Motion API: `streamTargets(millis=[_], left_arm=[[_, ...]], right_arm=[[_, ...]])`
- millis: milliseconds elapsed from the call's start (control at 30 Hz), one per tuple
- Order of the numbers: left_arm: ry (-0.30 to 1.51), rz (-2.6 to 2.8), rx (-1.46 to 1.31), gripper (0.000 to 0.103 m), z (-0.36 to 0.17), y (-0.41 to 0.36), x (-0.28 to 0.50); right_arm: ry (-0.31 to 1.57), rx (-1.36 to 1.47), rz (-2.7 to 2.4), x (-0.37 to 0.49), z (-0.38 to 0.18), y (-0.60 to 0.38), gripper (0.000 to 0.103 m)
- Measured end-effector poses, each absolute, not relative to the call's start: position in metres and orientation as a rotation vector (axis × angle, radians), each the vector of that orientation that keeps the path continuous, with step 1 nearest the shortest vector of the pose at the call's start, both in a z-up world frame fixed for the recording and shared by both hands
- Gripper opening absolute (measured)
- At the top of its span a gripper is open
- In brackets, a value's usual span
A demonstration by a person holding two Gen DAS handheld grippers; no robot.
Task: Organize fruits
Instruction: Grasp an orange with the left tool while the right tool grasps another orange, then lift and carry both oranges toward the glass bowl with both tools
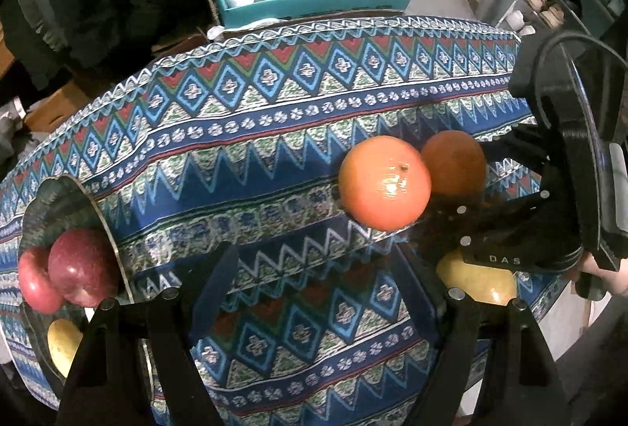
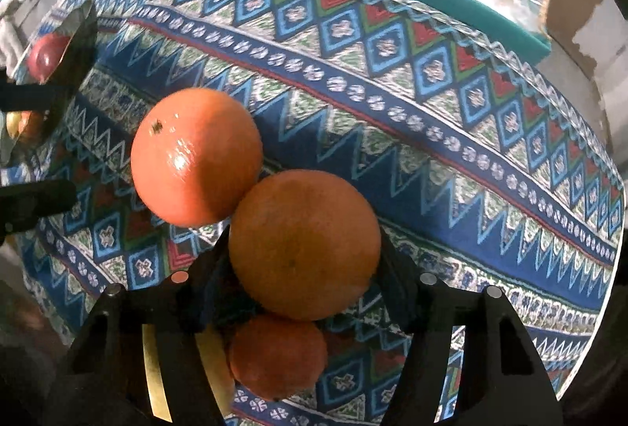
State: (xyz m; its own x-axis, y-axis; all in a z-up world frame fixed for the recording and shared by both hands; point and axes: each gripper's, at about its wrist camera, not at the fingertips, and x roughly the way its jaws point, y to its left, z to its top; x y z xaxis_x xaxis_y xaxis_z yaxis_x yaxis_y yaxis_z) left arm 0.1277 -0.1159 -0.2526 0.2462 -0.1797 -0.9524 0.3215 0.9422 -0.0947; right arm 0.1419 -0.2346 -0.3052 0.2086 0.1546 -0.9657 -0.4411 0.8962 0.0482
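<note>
left wrist view: the left hand-held gripper (image 1: 314,308) hangs spread wide over the counter (image 1: 274,167), which wears a blue-and-red zigzag patterned cloth. Nothing between its fingers but fabric.
fruit on the left: two dark red apples (image 1: 66,275) and a yellow fruit (image 1: 62,343) sit in a shallow clear glass plate (image 1: 106,225) at the left edge, so sorting looks partly done.
fruit on the right: a glossy bright orange (image 1: 384,182) lies on the cloth, touching a duller round orange (image 1: 453,161) behind it. A yellow pear-ish fruit (image 1: 479,278) peeks from under the right hand-held gripper (image 1: 451,214), which comes in from the right edge.
background: a teal plastic bin (image 1: 314,4) stuffed with bags, beyond the counter.
right wrist view: the right hand-held gripper (image 2: 302,269) straddles the duller round orange (image 2: 304,243), fingers hugging both sides. Looks like it's pinching it, though I can't see for sure that both pads press.
neighbours: the glossy bright orange (image 2: 196,157) touches it upper left; a smaller dark orange fruit (image 2: 276,355) sits just below.
step, my guess: grabbing the dull orange.
next move: probably a straight lift so the two touching fruits don't roll, then over to wherever oranges belong.
</note>
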Motion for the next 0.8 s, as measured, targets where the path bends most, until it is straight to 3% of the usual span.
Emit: streamTargets(millis=[800], left_arm=[[1.316,-0.403,0.161,0.086,-0.286,-0.179,0.156]], right_arm=[[1.168,0.002,0.251,0.132,-0.247,-0.332,0.065]])
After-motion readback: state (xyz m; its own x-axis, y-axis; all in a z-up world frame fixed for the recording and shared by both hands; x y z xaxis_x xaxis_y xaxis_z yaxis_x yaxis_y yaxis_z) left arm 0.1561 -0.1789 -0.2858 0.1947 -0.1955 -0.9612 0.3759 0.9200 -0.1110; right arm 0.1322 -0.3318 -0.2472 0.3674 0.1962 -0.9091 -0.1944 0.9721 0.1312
